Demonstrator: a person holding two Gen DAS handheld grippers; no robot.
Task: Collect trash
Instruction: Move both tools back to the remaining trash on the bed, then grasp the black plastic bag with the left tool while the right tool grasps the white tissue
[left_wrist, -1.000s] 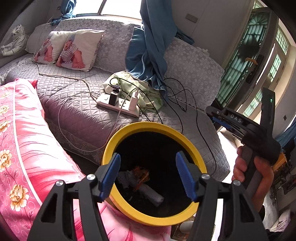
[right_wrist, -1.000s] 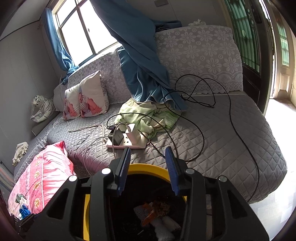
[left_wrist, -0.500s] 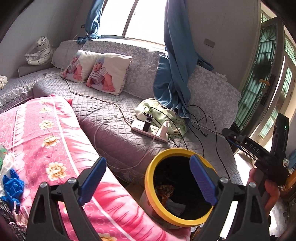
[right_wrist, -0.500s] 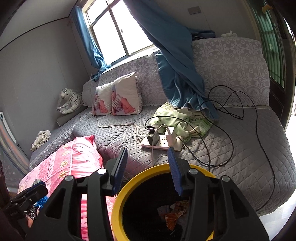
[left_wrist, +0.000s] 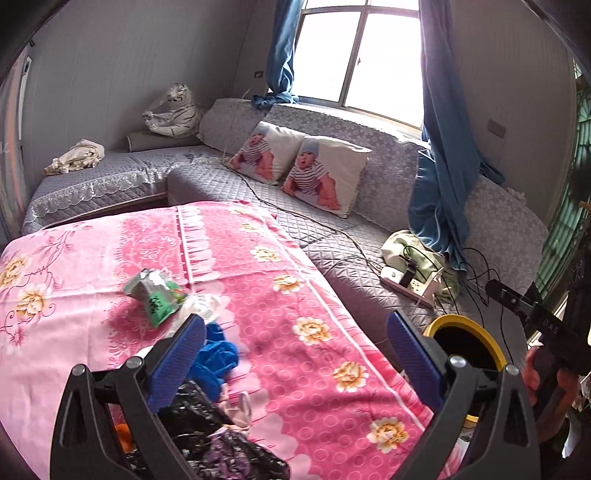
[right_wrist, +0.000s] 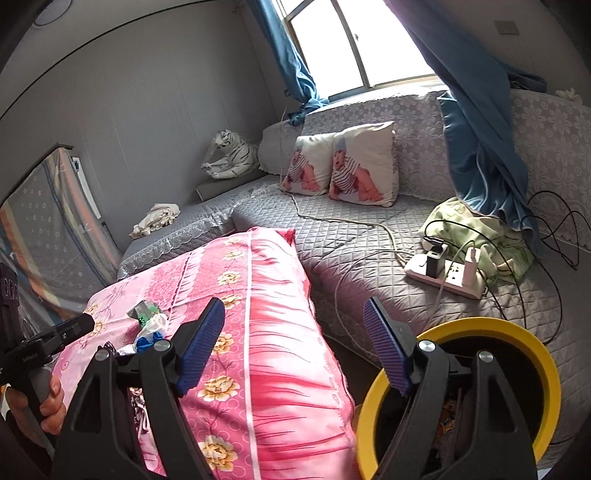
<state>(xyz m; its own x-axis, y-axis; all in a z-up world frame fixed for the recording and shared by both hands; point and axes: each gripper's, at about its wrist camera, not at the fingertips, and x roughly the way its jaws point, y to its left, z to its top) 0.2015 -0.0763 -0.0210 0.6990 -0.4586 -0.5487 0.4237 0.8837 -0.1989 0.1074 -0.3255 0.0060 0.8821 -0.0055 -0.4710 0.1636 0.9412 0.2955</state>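
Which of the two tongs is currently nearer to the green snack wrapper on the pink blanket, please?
Left. The left tongs hang open over the pink blanket's trash pile, just short of the green snack wrapper. The right tongs sit open by the yellow-rimmed bin, farther away.

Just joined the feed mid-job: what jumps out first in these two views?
The bright pink flowered blanket fills the foreground, with a litter pile on it: a green-and-silver wrapper, a blue glove and a black bag. To its right stands a yellow-rimmed bin. Both the left gripper and right gripper are open and empty.
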